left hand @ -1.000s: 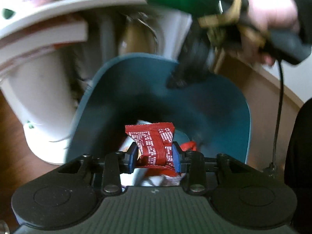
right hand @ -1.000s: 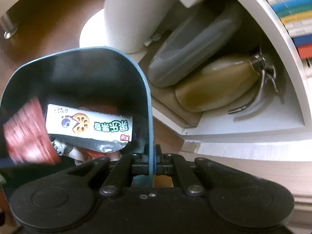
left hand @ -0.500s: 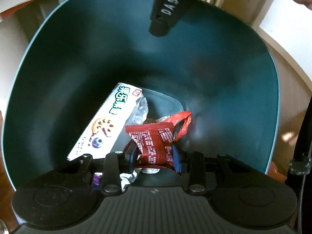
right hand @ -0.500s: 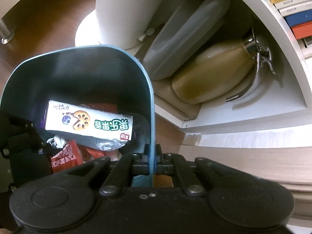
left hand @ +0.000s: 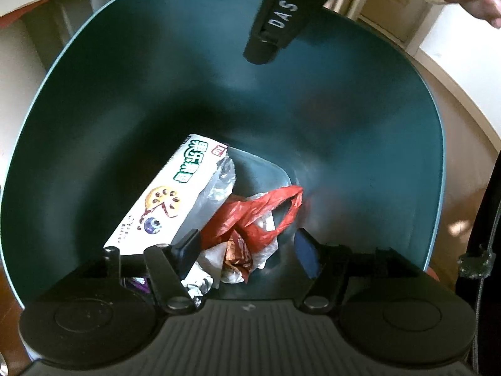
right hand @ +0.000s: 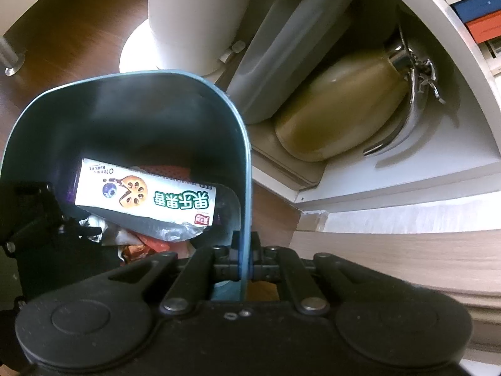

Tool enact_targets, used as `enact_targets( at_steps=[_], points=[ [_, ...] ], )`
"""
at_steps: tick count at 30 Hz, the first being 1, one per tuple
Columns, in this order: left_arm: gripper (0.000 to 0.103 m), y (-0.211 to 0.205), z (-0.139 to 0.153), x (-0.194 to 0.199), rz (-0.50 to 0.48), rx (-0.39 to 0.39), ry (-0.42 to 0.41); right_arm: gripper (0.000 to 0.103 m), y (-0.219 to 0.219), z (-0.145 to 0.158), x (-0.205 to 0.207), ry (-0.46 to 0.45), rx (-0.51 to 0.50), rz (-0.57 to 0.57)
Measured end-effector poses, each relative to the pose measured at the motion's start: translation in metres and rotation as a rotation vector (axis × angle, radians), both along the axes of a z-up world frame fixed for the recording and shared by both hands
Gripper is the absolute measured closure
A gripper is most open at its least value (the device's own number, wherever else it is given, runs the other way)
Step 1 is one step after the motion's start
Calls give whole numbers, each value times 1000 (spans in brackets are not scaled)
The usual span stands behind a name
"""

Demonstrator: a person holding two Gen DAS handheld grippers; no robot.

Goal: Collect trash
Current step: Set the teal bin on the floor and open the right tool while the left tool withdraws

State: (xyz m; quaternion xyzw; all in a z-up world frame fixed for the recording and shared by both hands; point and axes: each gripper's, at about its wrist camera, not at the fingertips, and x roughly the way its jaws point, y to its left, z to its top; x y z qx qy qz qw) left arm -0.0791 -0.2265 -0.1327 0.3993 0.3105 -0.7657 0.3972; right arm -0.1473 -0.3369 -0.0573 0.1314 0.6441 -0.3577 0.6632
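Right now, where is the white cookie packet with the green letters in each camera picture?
Left wrist view: the cookie packet lies slanted in the lower left of the bin, just above the left gripper, whose jaws are opening.
Right wrist view: it lies across the bin's inside, left of centre, printed side upside down.
Shared landmark: the teal bin, its rim clamped by the right gripper.

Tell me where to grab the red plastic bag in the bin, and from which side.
Take the red plastic bag by its raised handle loop, coming straight down from above. The loop stands clear of the other wrappers, and the bin walls block any sideways approach.
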Motion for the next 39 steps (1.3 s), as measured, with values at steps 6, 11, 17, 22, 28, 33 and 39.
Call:
enact_targets(
  at_steps=[6, 11, 17, 22, 28, 33, 39],
  points=[
    [32, 5, 13, 10, 82, 26, 4, 99, -9, -1, -3, -36, 69, 18],
    [32, 15, 26, 23, 186, 30, -16, 99, -3, -11, 8, -81, 169, 67],
    [32, 44, 36, 47, 362, 53, -61, 98, 25, -21, 54, -125, 248, 239],
    [32, 76, 44, 70, 551, 67, -93, 98, 43, -19, 103, -169, 249, 378],
    [32, 106, 62, 81, 716, 60, -166, 84, 60, -14, 120, -213, 231, 463],
    [32, 114, 98, 78, 809, 37, -227, 59, 60, -8, 99, -267, 188, 441],
    [32, 121, 121, 68, 954, 29, -202, 55, 66, 25, 70, -374, 185, 484]
  ],
)
